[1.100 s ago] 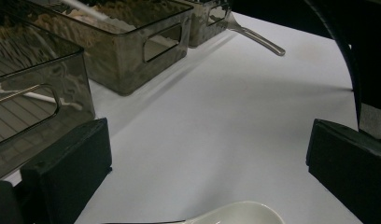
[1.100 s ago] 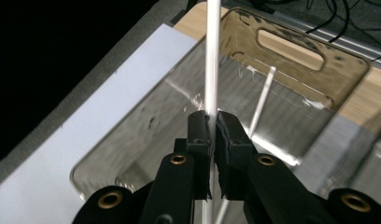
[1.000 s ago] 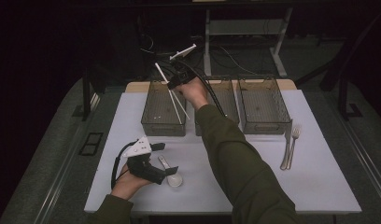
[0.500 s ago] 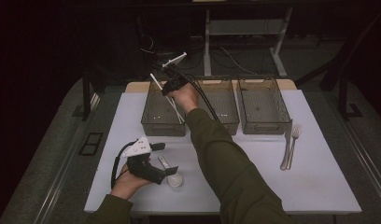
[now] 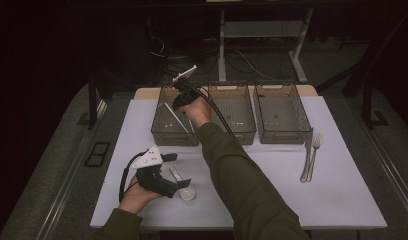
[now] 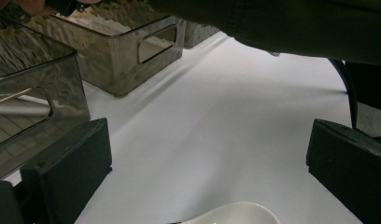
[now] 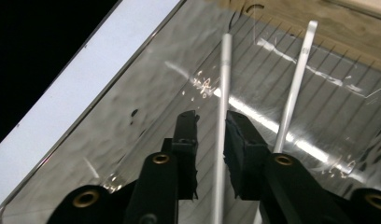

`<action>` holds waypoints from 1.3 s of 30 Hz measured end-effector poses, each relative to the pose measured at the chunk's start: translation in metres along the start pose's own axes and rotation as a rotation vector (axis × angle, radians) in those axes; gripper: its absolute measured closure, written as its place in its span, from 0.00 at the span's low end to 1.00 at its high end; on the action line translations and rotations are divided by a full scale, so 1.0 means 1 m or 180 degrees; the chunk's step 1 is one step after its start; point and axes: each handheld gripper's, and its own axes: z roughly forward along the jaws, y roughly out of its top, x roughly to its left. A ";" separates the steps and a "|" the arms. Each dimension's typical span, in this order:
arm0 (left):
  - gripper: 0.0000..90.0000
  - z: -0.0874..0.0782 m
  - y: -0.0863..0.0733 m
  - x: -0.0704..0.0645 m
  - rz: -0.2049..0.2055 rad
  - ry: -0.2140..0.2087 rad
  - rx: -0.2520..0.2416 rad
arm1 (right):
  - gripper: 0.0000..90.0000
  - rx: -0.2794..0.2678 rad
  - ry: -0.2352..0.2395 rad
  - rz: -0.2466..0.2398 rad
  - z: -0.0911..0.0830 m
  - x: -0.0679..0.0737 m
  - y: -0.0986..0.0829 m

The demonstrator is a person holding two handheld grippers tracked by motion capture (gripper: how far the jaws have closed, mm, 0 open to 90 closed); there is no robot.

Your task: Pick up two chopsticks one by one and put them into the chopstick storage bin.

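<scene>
My right gripper (image 5: 178,101) hangs inside the left clear bin (image 5: 162,131). In the right gripper view its jaws stand slightly apart around a long silver utensil handle (image 7: 224,84), with a gap on the left side, so the right gripper (image 7: 212,126) is open. A second silver handle (image 7: 295,79) lies beside it on the bin floor. My left gripper (image 5: 178,170) rests near the table's front left, wide open. A white spoon (image 5: 185,190) lies just in front of it; its bowl (image 6: 237,213) shows between the jaws.
Two more clear bins, middle (image 5: 238,131) and right (image 5: 284,134), stand in a row at the back. A fork and knife (image 5: 310,156) lie at the right on the white table cover (image 5: 272,200). The person's right forearm (image 5: 232,165) crosses the table's middle.
The right gripper has moved left and down into the left bin with the long utensil. The left gripper has stayed put by the spoon.
</scene>
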 end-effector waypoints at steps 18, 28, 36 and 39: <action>0.00 0.003 -0.001 -0.001 0.0016 0.0029 0.0051 | 0.48 -0.0423 0.0127 -0.0556 -0.077 -0.014 -0.024; 0.00 0.001 -0.002 0.001 0.0014 0.0059 0.0081 | 0.39 -0.0607 0.0239 -0.0813 -0.119 -0.026 -0.061; 0.00 0.004 -0.002 -0.001 -0.0002 0.0079 0.0134 | 0.36 -0.0807 0.0273 -0.0919 -0.154 -0.040 -0.105; 0.00 0.004 -0.002 0.000 0.0005 0.0093 0.0154 | 0.34 -0.0879 0.0322 -0.0920 -0.164 -0.048 -0.124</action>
